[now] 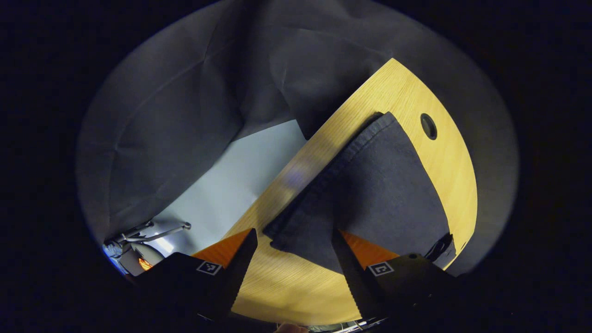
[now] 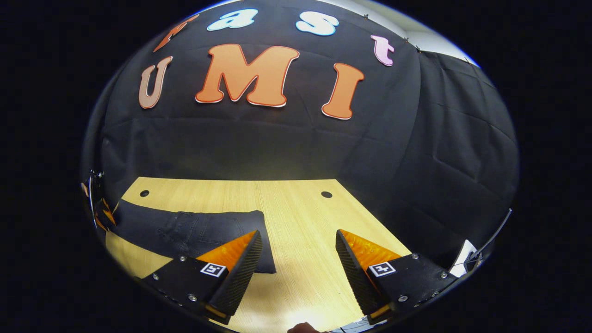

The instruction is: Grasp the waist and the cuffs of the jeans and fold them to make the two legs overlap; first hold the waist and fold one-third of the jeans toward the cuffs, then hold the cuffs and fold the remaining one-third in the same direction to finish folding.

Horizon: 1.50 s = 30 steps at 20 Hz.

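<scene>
Dark denim jeans [image 1: 370, 194] lie flat on the light wooden surface [image 1: 407, 97], legs seemingly already overlapped; both third-folds appear still to do. The left gripper [image 1: 293, 249] hovers over one end, its 2 fingers apart. The right gripper [image 2: 298, 252] hovers with fingers apart, jeans just beside its left finger.

jeans [image 2: 194, 233] left end cut off at view edge, near corner behind left finger [image 2: 238, 268]

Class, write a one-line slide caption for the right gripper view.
Open right gripper hovering over a wooden table, with dark jeans lying folded to its left.
</scene>
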### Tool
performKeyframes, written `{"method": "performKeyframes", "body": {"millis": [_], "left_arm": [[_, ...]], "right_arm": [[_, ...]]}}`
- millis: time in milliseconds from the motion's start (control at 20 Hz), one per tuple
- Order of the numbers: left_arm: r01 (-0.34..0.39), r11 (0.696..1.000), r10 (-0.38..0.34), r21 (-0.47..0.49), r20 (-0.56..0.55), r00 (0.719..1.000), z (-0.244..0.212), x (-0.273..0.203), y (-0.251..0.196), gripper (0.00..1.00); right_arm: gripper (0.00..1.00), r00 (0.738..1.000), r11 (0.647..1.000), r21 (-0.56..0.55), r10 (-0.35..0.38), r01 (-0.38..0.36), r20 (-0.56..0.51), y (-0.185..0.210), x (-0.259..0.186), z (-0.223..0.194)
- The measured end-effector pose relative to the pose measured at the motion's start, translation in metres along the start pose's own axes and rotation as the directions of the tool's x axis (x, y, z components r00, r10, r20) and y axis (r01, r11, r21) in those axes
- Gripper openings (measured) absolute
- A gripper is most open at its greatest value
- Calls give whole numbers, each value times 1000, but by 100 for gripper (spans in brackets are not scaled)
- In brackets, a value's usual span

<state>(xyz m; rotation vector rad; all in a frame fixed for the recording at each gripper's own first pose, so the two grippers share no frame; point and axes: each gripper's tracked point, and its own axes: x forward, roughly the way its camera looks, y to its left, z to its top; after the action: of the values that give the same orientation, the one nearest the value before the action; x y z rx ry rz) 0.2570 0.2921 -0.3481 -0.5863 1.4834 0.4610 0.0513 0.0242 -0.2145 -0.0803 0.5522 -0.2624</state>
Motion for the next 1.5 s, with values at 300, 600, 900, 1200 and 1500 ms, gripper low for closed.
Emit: {"method": "performKeyframes", "body": {"millis": [300, 600, 900, 1200, 1500], "left_arm": [[-76, 997, 76, 0, -9, 997, 0, 8, -3, 98], [37, 999, -38, 13, 77, 996, 6, 4, -15, 23], [105, 992, -119, 76, 204, 972, 6, -20, -30, 6], [161, 977, -198, 140, 308, 931, -11, -77, -42, 6], [190, 955, -269, 226, 403, 875, -26, -141, -66, 6]], "right_arm": [[96, 1000, 1000, 19, -1, 1, -20, -13, 13, 3], [96, 998, 999, 4, 50, -50, -31, -9, 33, 13], [96, 993, 993, -31, 117, -118, -18, 0, 43, 31], [96, 986, 985, -48, 165, -164, 19, 5, 49, 50], [96, 974, 975, -51, 220, -217, 58, 7, 49, 67]]}}
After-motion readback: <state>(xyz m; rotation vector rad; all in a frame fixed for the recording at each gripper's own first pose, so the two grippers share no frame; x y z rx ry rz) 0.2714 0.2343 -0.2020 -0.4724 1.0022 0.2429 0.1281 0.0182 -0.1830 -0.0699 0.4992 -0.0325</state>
